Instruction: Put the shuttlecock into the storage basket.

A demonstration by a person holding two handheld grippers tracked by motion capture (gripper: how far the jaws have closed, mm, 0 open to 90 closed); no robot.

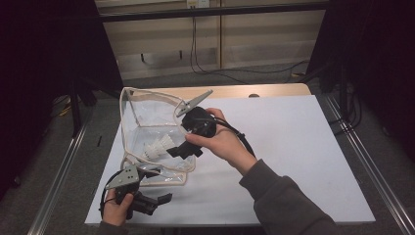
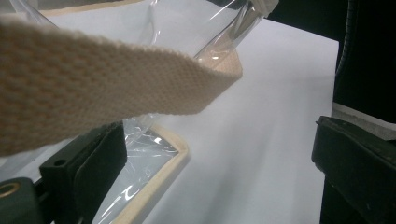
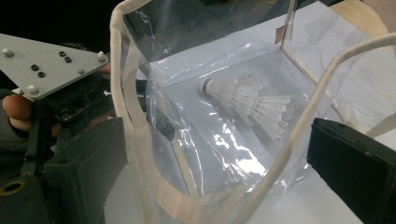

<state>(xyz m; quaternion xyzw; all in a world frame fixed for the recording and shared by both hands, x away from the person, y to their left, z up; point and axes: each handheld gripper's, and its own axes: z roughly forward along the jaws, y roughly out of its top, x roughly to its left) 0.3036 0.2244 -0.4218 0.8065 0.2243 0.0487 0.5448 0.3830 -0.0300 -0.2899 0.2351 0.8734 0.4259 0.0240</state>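
A clear plastic bag (image 1: pixel 147 122) with beige trim stands open on the left of the white table (image 1: pixel 293 147). A white feather shuttlecock (image 1: pixel 159 146) lies on its side inside the bag (image 3: pixel 224 140); the shuttlecock's (image 3: pixel 252 102) cork points left in the right gripper view. My right gripper (image 1: pixel 182 151) is open, tilted down at the bag's mouth. The rim and a thin handle (image 3: pixel 299 126) pass between the jaws of that gripper (image 3: pixel 219 158). My left gripper (image 1: pixel 155 188) is open at the bag's near corner. A beige webbing strap (image 2: pixel 93 79) crosses above this gripper (image 2: pixel 219 154).
The table's near edge runs just below the left hand (image 1: pixel 115 203). White tabletop stretches to the right of the bag. A wooden board (image 1: pixel 244 90) sits along the far edge. Metal rails (image 1: pixel 58 166) flank the table, and cables (image 1: pixel 235 71) lie on the floor beyond.
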